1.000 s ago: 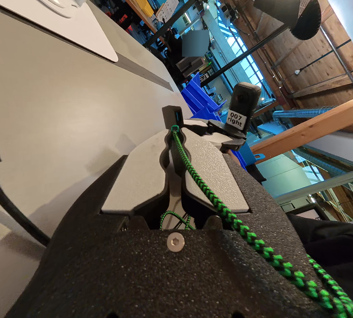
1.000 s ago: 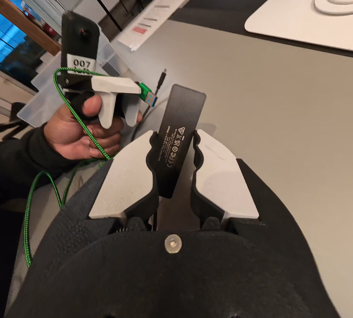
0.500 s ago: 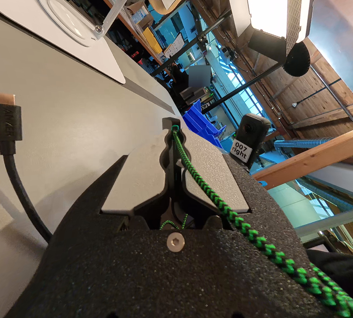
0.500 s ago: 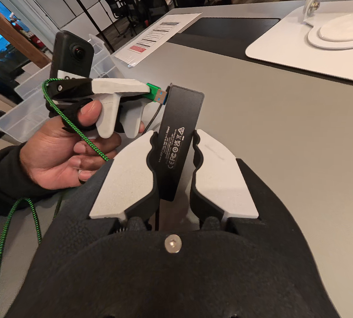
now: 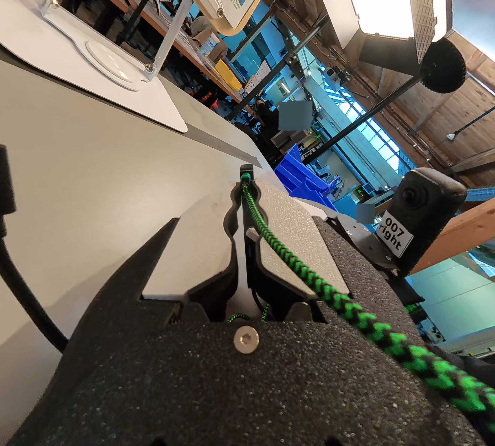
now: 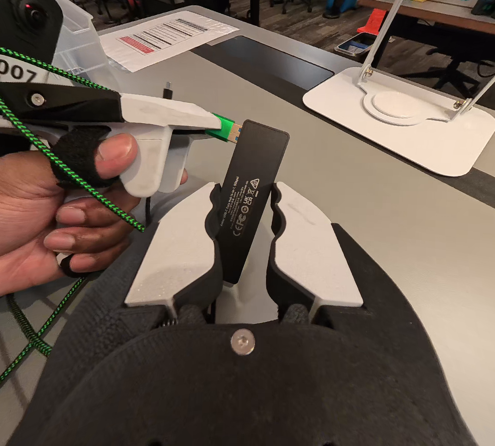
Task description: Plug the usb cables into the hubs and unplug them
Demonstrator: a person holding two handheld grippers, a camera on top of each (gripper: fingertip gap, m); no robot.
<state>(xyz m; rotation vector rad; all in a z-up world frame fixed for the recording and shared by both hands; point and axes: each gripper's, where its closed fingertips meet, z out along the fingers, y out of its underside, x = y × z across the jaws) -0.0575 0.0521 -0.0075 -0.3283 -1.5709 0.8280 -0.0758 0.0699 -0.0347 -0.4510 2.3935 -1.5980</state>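
Observation:
My right gripper (image 6: 245,187) is shut on a flat black USB hub (image 6: 251,165) and holds it upright above the grey table (image 6: 375,219). My left gripper (image 6: 214,126), held by a hand, is shut on a green USB plug (image 6: 223,128) with a green-black braided cable (image 6: 80,176). The plug's metal tip meets the hub's left edge near its far end, and part of the metal still shows. In the left wrist view the left gripper (image 5: 245,189) pinches the green plug (image 5: 246,179), with the hub's edge (image 5: 246,167) just beyond and the cable (image 5: 308,275) trailing back over the right finger.
A white stand base (image 6: 401,138) sits at the far right on a black mat (image 6: 267,63). A paper sheet (image 6: 166,37) and a clear bin (image 6: 77,42) lie at the far left. A loose black cable end (image 6: 168,89) stands behind the left gripper; another black cable (image 5: 16,286) is at left.
The left gripper has brought the green plug rightward from a gap away until its tip meets the hub's side. Both grippers have come closer together, with the hub still held.

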